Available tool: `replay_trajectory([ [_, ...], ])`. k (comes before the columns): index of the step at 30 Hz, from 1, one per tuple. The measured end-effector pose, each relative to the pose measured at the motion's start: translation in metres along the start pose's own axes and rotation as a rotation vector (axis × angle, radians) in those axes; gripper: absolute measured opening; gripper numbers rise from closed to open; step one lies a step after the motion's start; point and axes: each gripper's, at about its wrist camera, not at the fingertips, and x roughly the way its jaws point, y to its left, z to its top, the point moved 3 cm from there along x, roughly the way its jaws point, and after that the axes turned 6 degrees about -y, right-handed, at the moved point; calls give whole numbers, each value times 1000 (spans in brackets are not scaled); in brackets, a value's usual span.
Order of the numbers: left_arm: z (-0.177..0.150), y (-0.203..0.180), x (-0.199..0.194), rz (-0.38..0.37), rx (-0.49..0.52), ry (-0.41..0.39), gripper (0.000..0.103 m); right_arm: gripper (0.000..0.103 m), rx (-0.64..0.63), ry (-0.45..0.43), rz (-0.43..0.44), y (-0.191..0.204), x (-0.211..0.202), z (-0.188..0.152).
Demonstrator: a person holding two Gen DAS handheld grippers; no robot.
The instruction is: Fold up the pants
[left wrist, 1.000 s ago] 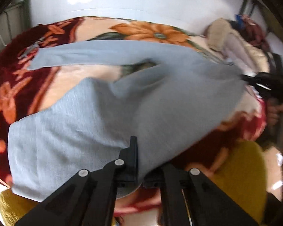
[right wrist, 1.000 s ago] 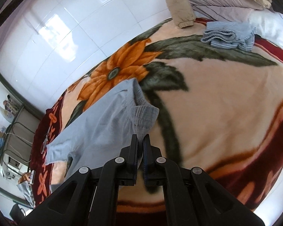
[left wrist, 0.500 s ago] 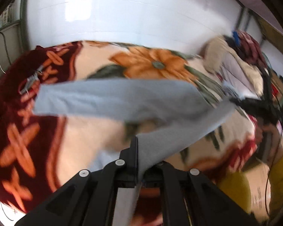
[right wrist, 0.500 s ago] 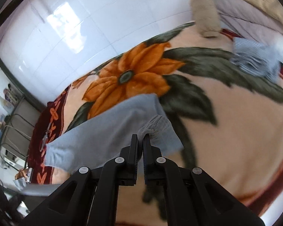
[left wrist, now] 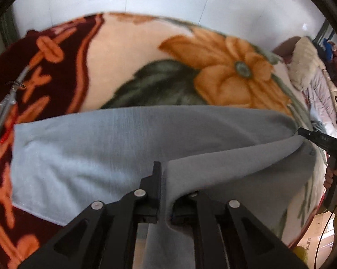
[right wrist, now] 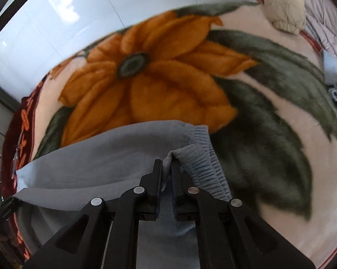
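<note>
On the bed's floral blanket [left wrist: 128, 51], we hold the grey pants [left wrist: 96, 148] stretched: left gripper [left wrist: 166, 174] fingers pinch a leg fold, right gripper [right wrist: 167, 168] fingers pinch the elastic waistband [right wrist: 204, 157]. Tension keeps the top leg aligned over the lower one.

Plain light grey pants [left wrist: 128, 141] lie on a cream blanket [right wrist: 280, 51] patterned with orange flowers, dark green leaves and a maroon border.
</note>
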Motion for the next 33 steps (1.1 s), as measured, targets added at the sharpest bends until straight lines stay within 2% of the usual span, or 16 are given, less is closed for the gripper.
replay_trajectory([
  [2,-1,3,8,8,-12,31,16,16,0,16,-4,2,1,0],
  [4,-3,3,7,18,-28,59,30,28,-19,36,-8,8,-2,0],
  [6,-2,3,-2,20,-46,76,53,37,-55,48,-16,17,-9,1],
  [9,1,2,-23,36,-68,84,69,39,-130,43,-33,33,-24,3],
  [14,-1,-3,-60,57,-179,88,70,40,-276,55,-16,68,-44,-3],
  [16,-7,-12,-71,48,-228,93,70,40,-362,74,-2,85,-48,-9],
  [21,-30,-42,-83,81,-337,110,70,39,-516,122,1,102,-44,-20],
  [27,-62,-70,-64,116,-503,151,70,40,-654,184,23,97,-33,-21],
  [30,-75,-73,-47,214,-561,153,70,40,-742,209,50,99,-28,-23],
  [33,-82,-71,-36,267,-590,175,70,40,-845,226,70,107,-22,-31],
])
